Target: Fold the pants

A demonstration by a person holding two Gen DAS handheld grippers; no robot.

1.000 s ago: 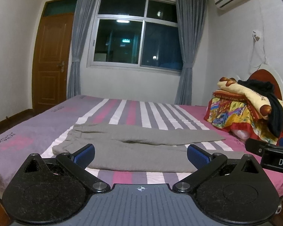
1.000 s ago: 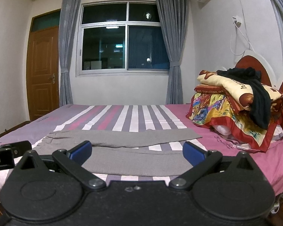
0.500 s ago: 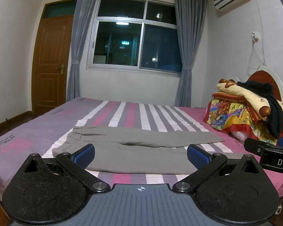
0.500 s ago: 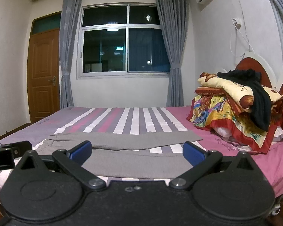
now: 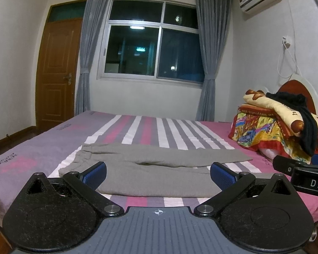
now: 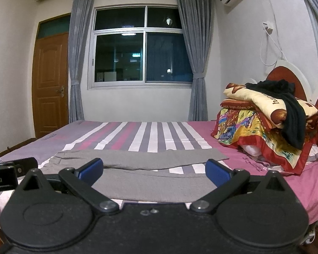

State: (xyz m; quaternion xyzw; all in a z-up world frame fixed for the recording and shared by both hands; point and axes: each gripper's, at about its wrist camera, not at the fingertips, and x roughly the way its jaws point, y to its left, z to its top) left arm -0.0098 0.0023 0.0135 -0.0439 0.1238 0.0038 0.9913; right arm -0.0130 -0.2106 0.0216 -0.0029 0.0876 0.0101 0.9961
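Grey pants point(image 5: 159, 169) lie flat across the near part of the striped bed, waistband to the left, legs running right and slightly apart. They also show in the right wrist view point(image 6: 146, 169). My left gripper point(image 5: 158, 174) is open and empty, held level in front of the bed's near edge, apart from the pants. My right gripper point(image 6: 153, 170) is open and empty at the same height, to the right of the left one. The right gripper's body point(image 5: 303, 173) shows at the left view's right edge; the left gripper's body point(image 6: 4, 172) shows at the right view's left edge.
The bed point(image 5: 38, 148) has a pink, purple and white striped sheet. A pile of folded quilts with a black garment on top point(image 6: 271, 122) stands at the right by the red headboard point(image 6: 286, 78). A window point(image 6: 142, 48), curtains and a wooden door point(image 6: 49, 84) are behind.
Both grippers have lowered or tilted up slightly, so the bed sits lower and flatter in view. The pants have not moved. Both grippers stay open.
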